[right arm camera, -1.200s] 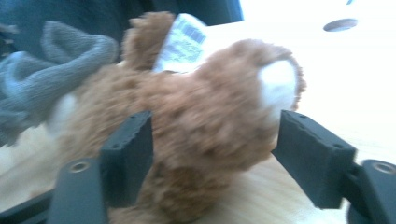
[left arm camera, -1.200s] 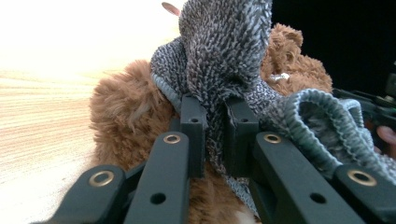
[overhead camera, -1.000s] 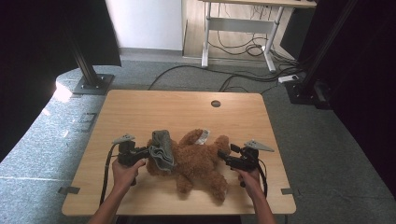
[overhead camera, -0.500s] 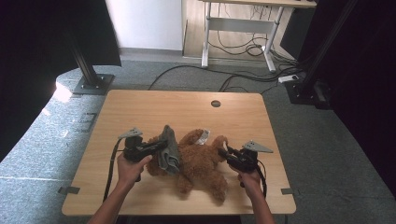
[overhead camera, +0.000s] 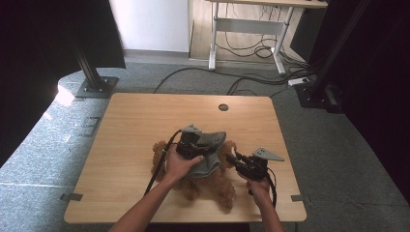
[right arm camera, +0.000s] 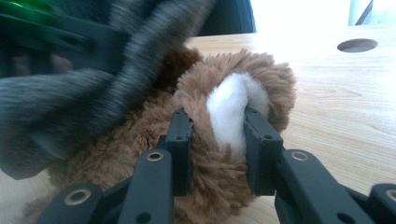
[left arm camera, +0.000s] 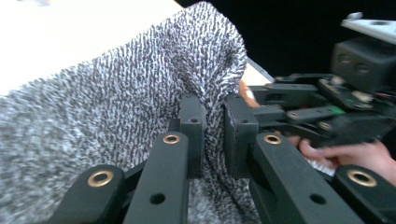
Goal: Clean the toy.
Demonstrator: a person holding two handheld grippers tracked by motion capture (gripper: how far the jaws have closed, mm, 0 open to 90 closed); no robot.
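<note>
Cloth (overhead camera: 209,151), clamped in the left tool (left arm camera: 214,122), now lies over the toy bear (overhead camera: 212,186), moved from frame left; right tool (right arm camera: 217,140) clamps its limb for dressing.

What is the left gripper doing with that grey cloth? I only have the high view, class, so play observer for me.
Observer: In the left gripper view, the left gripper is shut on a fold of the grey knitted cloth.
Operator: And the right gripper?
Observer: In the right gripper view, the right gripper clamps a limb of the brown plush toy by its white paw pad.
Operator: Is the cloth on the toy?
Observer: Partly: the right gripper view shows it draped over the toy's body, to the left of the clamped paw, with that paw uncovered.
</note>
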